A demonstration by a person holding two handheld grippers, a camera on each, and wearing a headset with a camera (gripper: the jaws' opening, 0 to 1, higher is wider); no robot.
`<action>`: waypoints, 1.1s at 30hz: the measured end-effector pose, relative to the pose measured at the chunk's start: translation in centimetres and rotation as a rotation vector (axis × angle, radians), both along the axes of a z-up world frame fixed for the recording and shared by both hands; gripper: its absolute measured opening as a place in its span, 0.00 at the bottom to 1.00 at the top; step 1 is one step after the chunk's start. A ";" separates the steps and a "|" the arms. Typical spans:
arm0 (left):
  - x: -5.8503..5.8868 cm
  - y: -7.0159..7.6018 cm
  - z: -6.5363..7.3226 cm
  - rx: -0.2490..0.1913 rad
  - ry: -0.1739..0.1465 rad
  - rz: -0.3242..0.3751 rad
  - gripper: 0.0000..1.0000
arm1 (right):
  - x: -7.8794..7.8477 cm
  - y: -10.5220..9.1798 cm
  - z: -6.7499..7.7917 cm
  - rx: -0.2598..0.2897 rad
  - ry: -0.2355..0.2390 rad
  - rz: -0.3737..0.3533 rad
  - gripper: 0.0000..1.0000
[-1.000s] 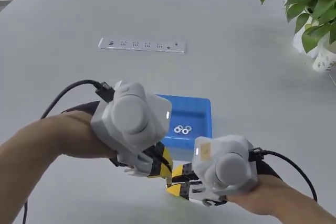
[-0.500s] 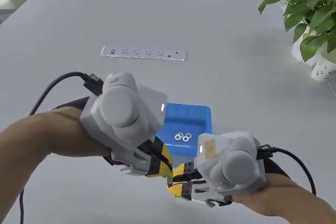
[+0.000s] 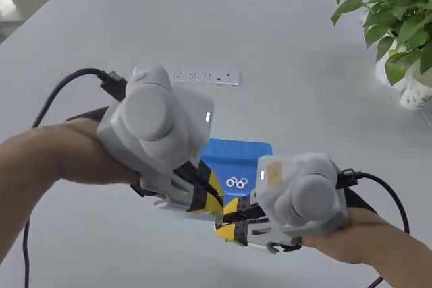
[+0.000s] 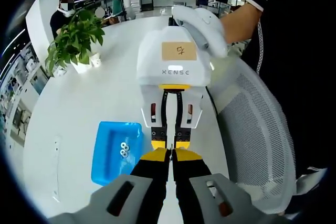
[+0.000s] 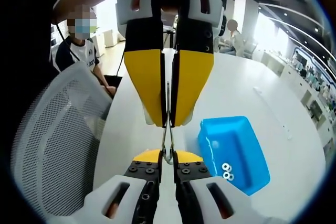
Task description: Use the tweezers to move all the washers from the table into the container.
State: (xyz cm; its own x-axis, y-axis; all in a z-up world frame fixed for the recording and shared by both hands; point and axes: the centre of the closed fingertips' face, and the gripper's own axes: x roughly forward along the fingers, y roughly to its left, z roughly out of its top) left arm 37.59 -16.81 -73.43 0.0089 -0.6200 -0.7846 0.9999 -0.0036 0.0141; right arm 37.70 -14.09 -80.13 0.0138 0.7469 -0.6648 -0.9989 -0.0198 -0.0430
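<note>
Blue container (image 3: 253, 153): washers (image 3: 236, 182) are held inside. Steel tweezers (image 5: 166, 141): pinched at both ends by the narrowed left gripper (image 5: 168, 123) and right gripper (image 5: 161, 157), beside the container. Risk: tweezers may be dropped if either grip is eased unevenly.

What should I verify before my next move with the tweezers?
1. Tweezers held: ok, clamped between the left hand-held gripper and the right hand-held gripper, both shut on them.
2. Single-gripper hold for picking: not ok, both grip them.
3. Container open and close by: ok.
4. Washers inside the container: ok, three lie there.
5. Further washers out on the table: cannot tell, the grippers cover part of it.
</note>
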 end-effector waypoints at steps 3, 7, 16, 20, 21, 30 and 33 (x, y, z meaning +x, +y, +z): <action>0.4 0.0 0.3 0.004 -0.007 -0.001 0.06 | 0.4 0.1 0.3 -0.002 -0.007 0.002 0.10; 1.0 0.1 0.6 0.006 -0.016 -0.002 0.06 | 1.1 0.2 0.6 -0.006 -0.014 0.010 0.10; 2.8 0.4 1.2 0.010 -0.036 0.003 0.06 | 3.0 0.5 1.3 0.005 -0.031 0.009 0.10; 3.7 0.6 1.3 0.007 -0.041 0.009 0.06 | 3.9 0.6 1.3 0.005 -0.037 0.009 0.10; 3.9 0.6 1.3 0.005 -0.043 0.010 0.06 | 4.1 0.6 1.4 0.005 -0.040 0.010 0.10; 5.9 0.8 0.7 0.005 -0.053 0.019 0.06 | 6.2 0.9 0.8 0.011 -0.045 -0.001 0.10; 6.6 0.9 0.2 0.007 -0.055 0.022 0.06 | 6.9 0.9 0.3 0.014 -0.042 -0.010 0.10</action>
State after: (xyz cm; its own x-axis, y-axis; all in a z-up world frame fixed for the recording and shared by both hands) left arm 44.23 -15.88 -73.27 0.0655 -0.6137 -0.7868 0.9975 0.0185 0.0686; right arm 44.56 -13.23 -79.81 0.0490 0.7560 -0.6528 -0.9963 -0.0093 -0.0856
